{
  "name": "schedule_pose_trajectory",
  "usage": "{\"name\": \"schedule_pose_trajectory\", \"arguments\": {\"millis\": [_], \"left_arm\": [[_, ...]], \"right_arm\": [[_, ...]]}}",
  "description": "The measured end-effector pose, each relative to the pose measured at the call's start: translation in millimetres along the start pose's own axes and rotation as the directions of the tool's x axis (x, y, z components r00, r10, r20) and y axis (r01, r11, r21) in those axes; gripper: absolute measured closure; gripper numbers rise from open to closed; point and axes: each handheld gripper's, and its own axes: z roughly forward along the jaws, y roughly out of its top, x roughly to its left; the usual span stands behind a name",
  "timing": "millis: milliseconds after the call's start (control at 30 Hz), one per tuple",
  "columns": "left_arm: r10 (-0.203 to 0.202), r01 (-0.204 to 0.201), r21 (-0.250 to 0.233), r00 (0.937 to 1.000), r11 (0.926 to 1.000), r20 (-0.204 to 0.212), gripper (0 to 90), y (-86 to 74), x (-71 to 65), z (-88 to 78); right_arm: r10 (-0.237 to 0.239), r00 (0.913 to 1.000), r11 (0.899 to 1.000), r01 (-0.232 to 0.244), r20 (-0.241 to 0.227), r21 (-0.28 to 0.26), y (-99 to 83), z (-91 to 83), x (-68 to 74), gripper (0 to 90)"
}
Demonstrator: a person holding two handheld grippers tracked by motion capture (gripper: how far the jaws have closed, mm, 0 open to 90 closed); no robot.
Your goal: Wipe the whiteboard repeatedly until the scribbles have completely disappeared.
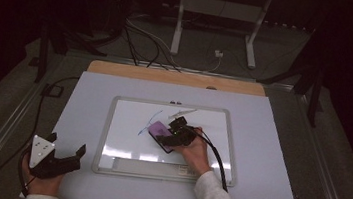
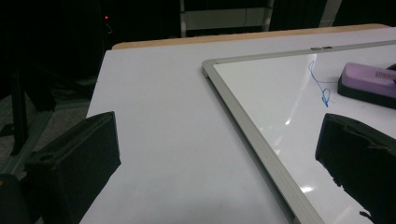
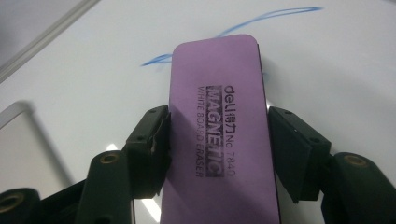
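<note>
Pinching the purple whiteboard eraser (image 3: 218, 135) across its sides, the right gripper (image 3: 218, 140) has it flat on the whiteboard (image 1: 127, 119), right beside the blue marker scribble (image 3: 261, 21). Off to the side, the left gripper (image 1: 65, 156) rests on the white table (image 1: 270, 140), jaws spread, holding nothing. Danger now: nothing steadies the board, so a hard wipe could skid it; a tilted eraser could skip ink.

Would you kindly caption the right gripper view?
Right gripper clasps a purple eraser over blue marks on a whiteboard.
</note>
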Motion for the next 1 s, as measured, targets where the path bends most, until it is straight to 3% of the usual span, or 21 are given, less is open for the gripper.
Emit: {"name": "schedule_pose_trajectory", "arguments": {"millis": [133, 233, 367, 500, 600, 767, 867, 1000], "left_arm": [[-0.001, 0.001, 0.003, 1.0000, 1.0000, -0.001, 0.6, -0.2, 0.2, 0.1], [0.000, 0.000, 0.005, 1.0000, 1.0000, 0.000, 0.6, -0.2, -0.2, 0.6], [0.003, -0.003, 0.007, 1.0000, 1.0000, 0.000, 0.6, -0.1, -1.0, 1.1], [0.003, -0.002, 0.006, 1.0000, 1.0000, -0.001, 0.6, -0.2, -0.7, 0.7], [0.001, -0.001, 0.007, 1.0000, 1.0000, 0.000, 0.6, -0.4, 0.0, 0.6], [-0.002, 0.002, 0.004, 1.0000, 1.0000, -0.001, 0.6, -0.3, 0.4, -0.2], [-0.004, 0.004, 0.004, 1.0000, 1.0000, -0.001, 0.6, -0.5, 0.9, -0.3], [0.000, 0.000, 0.008, 1.0000, 1.0000, 0.001, 0.6, -0.7, 0.4, 0.7]], "right_arm": [[0.052, 0.9979, 0.999, -0.051, 0.040, -0.010, -0.2, -2.8, -7.8, 41.5], [0.047, 0.9975, 0.999, -0.046, 0.052, -0.010, -0.2, -2.7, -5.0, 41.5], [-0.001, 1.0000, 1.000, 0.001, -0.009, 0.005, -1.2, -0.1, 3.5, 41.6], [-0.069, 0.9952, 0.997, 0.070, -0.069, 0.018, -2.7, 2.3, 15.5, 41.5], [-0.060, 0.9952, 0.998, 0.062, -0.077, 0.020, -2.2, 2.4, 14.5, 41.6], [0.017, 0.9998, 1.000, -0.017, 0.009, 0.004, -0.2, -0.8, -0.1, 41.6], [0.090, 0.9936, 0.996, -0.089, 0.068, -0.015, -0.7, -5.3, -13.0, 41.7], [0.099, 0.9907, 0.995, -0.098, 0.094, -0.019, -1.2, -6.4, -12.6, 41.7]]}}
